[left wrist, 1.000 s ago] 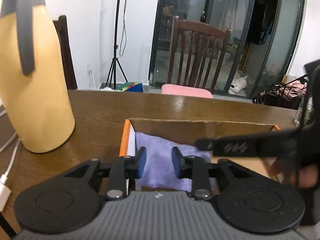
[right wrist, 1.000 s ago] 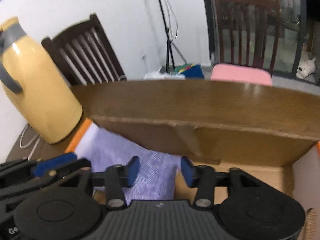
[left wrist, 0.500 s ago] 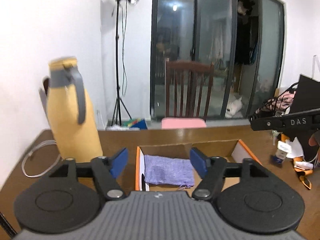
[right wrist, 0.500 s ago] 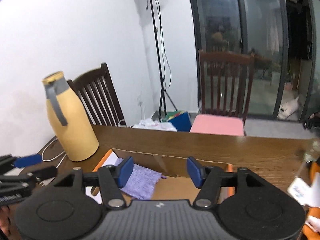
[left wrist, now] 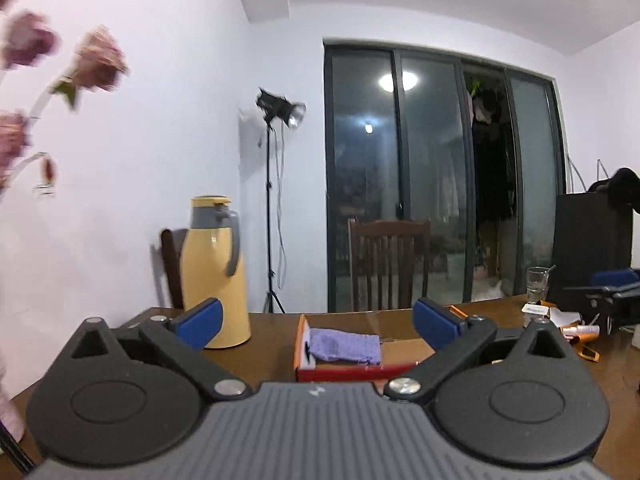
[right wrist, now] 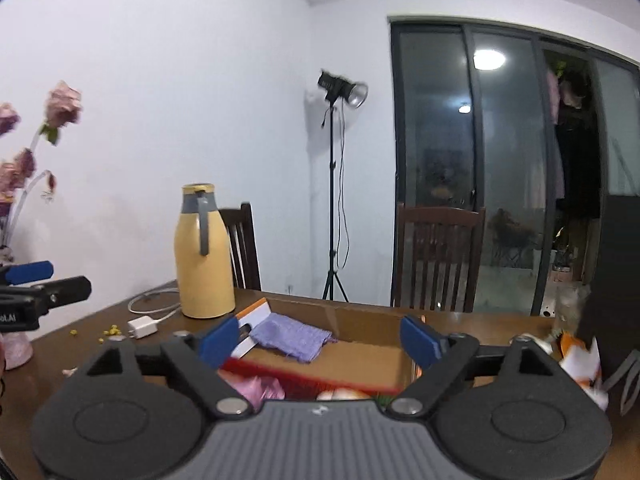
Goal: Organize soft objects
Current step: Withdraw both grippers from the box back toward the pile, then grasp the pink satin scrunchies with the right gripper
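purple cloth [left wrist: 345, 345] lies folded in box [left wrist: 301, 344], ahead of both tools. left tool [left wrist: 318, 322] and right tool [right wrist: 319, 340] opening, nothing between the jaws. pink soft item [right wrist: 256, 387] sits nearest the right tool.

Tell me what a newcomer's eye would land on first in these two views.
First, the purple cloth lying in the open cardboard box at the middle of the brown table, toward the box's left end. Next, the tall yellow jug standing upright left of the box. In the foreground, the left gripper and right gripper both have their jaws opening, with nothing between them.
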Available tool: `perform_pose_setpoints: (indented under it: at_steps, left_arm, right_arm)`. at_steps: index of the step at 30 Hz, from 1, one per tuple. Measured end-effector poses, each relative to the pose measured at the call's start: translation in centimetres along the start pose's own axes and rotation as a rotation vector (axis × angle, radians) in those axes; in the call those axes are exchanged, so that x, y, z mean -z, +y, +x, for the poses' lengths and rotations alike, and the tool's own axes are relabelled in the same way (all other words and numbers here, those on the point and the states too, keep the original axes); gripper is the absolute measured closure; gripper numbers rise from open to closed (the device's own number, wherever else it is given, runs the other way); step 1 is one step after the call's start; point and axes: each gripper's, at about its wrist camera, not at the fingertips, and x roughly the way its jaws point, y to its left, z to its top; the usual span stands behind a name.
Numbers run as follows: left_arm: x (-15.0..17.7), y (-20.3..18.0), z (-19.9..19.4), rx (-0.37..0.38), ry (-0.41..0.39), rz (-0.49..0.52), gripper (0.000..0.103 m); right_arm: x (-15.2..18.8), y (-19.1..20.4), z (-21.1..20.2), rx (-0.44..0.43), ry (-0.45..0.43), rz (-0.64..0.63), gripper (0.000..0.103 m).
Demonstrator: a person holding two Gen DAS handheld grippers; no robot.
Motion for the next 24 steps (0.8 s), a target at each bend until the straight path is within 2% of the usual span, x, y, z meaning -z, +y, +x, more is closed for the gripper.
perform_pose_setpoints:
  at_steps: [2,5,9,11,14,18,24]
  left_arm:
    - [1.5,0.0,-2.6,-0.008,0.002,0.016,0.0]
    - [4.0,0.1,-6.0,-0.023,0.05,0.005,0.0]
    - [7.9,-0.3,-9.5,-0.016,0.157,-0.055,0.0]
    - [9.2,-0.7,-10.0,0.014,0.212,-0.058,0.0]
    - [9.3,-1.0,-9.7,0.05,0.219,-0.048,0.0]
    - [9.0,-1.1,-9.7,0.033,0.179,-0.056,0.0]
    - [9.7,-1.4,-8.1,0.002,0.2,-0.033,0.0]
  right_arm:
    - [2.1,0.8,-2.3,0.016,-0.011,-0.007,0.01]
    - [5.4,1.9,-5.4,0.03,-0.011,0.022,0.008]
    - [10.7,3.0,-9.1,0.051,0.042,0.151,0.007]
    - [12.9,4.2,-10.3,0.061,0.079,0.131,0.007]
    - [13.8,5.8,-11.0,0.091,0.066,0.022,0.007]
    - [13.7,6.1,-11.0,0.071,0.026,0.052,0.007]
    - [14.0,5.3,-9.6,0.085,0.043,0.059,0.007]
